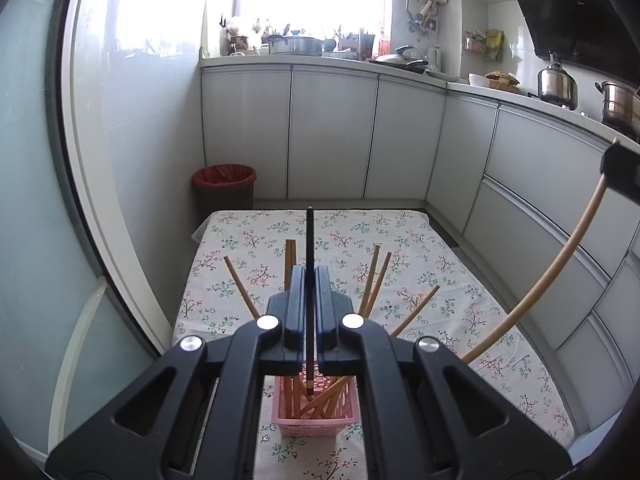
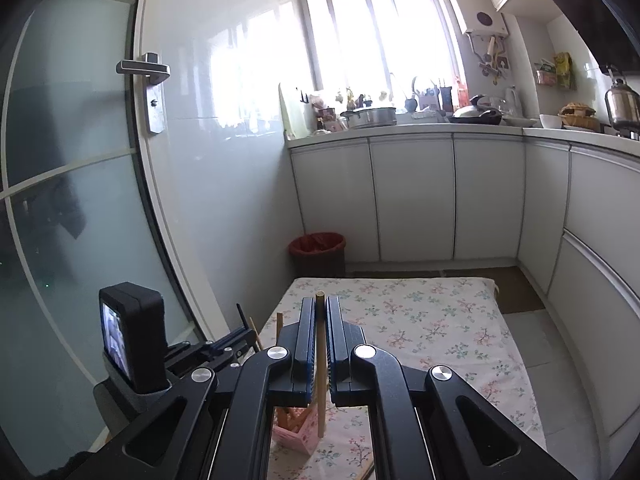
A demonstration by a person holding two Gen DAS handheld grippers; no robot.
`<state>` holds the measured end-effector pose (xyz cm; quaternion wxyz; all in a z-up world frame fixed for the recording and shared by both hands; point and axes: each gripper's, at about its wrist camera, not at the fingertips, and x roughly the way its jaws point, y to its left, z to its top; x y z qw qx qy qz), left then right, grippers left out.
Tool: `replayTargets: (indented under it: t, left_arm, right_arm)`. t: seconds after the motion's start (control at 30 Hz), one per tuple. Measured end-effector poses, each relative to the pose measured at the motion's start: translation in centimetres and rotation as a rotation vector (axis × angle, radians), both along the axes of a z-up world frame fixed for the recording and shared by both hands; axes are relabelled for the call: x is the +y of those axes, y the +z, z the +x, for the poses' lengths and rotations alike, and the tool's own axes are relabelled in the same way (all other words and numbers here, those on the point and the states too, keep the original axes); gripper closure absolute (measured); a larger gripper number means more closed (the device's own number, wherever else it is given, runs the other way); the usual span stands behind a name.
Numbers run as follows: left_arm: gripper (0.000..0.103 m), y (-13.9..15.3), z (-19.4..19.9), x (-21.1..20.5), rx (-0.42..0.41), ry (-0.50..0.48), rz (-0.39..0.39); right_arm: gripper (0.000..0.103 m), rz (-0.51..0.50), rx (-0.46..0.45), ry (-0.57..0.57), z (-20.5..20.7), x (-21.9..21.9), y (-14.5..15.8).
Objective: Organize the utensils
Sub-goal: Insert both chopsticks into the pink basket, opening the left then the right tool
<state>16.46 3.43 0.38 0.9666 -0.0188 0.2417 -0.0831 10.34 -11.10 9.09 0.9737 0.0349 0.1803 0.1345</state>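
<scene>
Left hand-held gripper (image 1: 310, 280): clenched on a black chopstick (image 1: 309, 240), which is held upright between the pads. Its lower tip is seen just above or inside the pink basket (image 1: 316, 426); contact with the contents cannot be told.

The pink basket is set on the desk (image 1: 460, 280), which is covered by a floral cloth, at the near end, directly below the left hand-held gripper. Several wooden chopsticks (image 1: 374, 280) are already stood in the basket, fanned outward and leaning at different angles.

Right hand-held gripper (image 2: 320, 312): clenched on a single wooden chopstick (image 2: 321, 380), held near vertical. Its top end pokes out just above the fingertips; its lower end is seen beside the basket's (image 2: 296, 436) right edge in the right wrist view. Whether it is over the basket or beside it cannot be told. In the left wrist view the same stick is seen as a long curved line at the right, gripped at its upper end.

The left unit's camera body (image 2: 134, 340) is visible at the left of the right wrist view.

A red-lined bin (image 1: 224, 186) is stood on the floor beyond the desk's far left corner, against the white cabinets (image 1: 332, 132).
</scene>
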Motion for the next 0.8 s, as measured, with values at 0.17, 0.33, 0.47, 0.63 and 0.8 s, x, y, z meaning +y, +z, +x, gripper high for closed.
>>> replayTargets:
  t: [0.17, 0.33, 0.47, 0.63, 0.8]
  left_arm:
    - [0.098, -0.5, 0.6, 0.2, 0.029, 0.003, -0.006]
    - [0.098, -0.8, 1.4, 0.3, 0.041, 0.022, -0.017]
    - [0.098, -1.0, 1.5, 0.3, 0.033, 0.028, -0.019]
    - [0.097, -1.0, 1.2, 0.5, -0.005, 0.02, -0.03]
    - [0.087, -0.5, 0.7, 1.2, -0.002, 0.02, -0.039]
  right_arm:
    - [0.098, 0.003, 0.0, 0.006, 0.1, 0.4, 0.2]
    - [0.098, 0.015, -0.008, 0.02, 0.0, 0.7, 0.4]
    - [0.098, 0.032, -0.009, 0.033, 0.2, 1.1, 0.6]
    - [0.098, 0.054, 0.007, 0.043, 0.9, 1.5, 0.4]
    - [0.098, 0.051, 0.02, 0.045, 1.5, 1.9, 0.1]
